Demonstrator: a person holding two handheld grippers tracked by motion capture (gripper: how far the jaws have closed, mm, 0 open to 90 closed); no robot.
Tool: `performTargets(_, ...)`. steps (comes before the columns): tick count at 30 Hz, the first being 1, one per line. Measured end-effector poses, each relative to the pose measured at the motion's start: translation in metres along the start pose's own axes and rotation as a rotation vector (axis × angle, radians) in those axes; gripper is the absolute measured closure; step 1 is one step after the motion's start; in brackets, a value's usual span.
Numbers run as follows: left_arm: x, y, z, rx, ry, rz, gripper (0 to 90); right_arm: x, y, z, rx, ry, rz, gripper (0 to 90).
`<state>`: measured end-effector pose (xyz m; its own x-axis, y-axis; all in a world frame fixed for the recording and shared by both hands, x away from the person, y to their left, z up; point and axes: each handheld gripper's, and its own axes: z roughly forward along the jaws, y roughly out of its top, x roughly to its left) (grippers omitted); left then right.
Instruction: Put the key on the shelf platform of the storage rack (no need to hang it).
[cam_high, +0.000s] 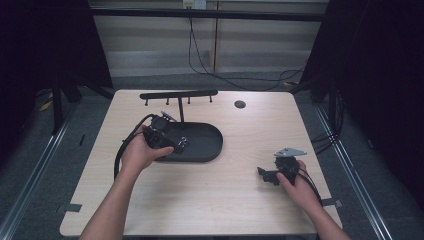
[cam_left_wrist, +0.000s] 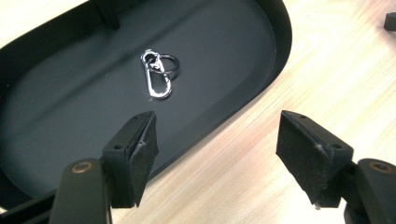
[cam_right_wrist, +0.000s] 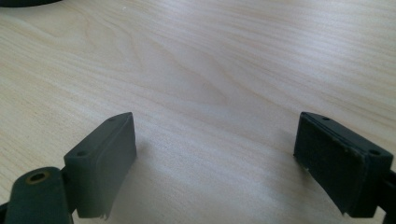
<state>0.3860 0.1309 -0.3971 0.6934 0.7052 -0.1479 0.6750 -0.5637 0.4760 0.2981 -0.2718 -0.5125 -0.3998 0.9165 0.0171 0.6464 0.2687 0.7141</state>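
Observation:
A silver carabiner clip with a dark key ring (cam_left_wrist: 159, 74) lies flat in the black oval tray (cam_left_wrist: 70, 93). In the high view the clip (cam_high: 183, 142) sits near the tray's (cam_high: 210, 137) left middle. My left gripper (cam_left_wrist: 215, 144) is open, hovering over the tray's near rim, the clip ahead of its jaws and apart from them. From above, the left gripper (cam_high: 172, 146) is held over the tray's left end. My right gripper (cam_right_wrist: 217, 149) is open over bare wood, nothing between its jaws; it rests at the table's front right (cam_high: 265, 175).
A black T-shaped rack with small hooks (cam_high: 179, 95) rises from the tray's far side. A round dark grommet hole (cam_high: 240, 104) lies in the table top at back right. Cables trail from both grippers. Dark curtains flank the wooden table (cam_high: 240, 200).

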Motion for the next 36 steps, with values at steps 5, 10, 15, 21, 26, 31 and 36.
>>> performTargets(5, 0.002, -0.008, 0.0, -0.008, -0.008, -0.007, 28.6, 0.0, 0.0, 0.0, 0.0, 0.0, 0.0, 12.4)
performTargets(10, 0.004, -0.016, 0.001, -0.009, -0.007, -0.003, 28.3, 0.0, 0.0, 0.0, 0.0, 0.0, 0.0, 12.4)
performTargets(15, 0.005, -0.023, 0.002, -0.017, -0.003, 0.003, 27.6, 0.0, 0.0, 0.0, 0.0, 0.0, 0.0, 12.4)
performTargets(21, 0.007, -0.032, 0.001, -0.025, -0.003, 0.003, 27.4, 0.0, 0.0, 0.0, 0.0, 0.0, 0.001, 12.4)
performTargets(26, 0.009, -0.04, 0.003, -0.029, -0.001, -0.007, 27.4, 0.0, 0.0, 0.0, 0.0, 0.0, 0.0, 12.4)
performTargets(31, 0.012, -0.049, 0.006, -0.025, 0.023, -0.001, 27.3, 0.0, 0.0, 0.0, 0.0, 0.0, 0.0, 12.4)
performTargets(36, 0.015, -0.06, 0.011, -0.021, 0.02, -0.025, 27.0, 0.0, 0.0, 0.0, 0.0, 0.0, 0.001, 12.4)
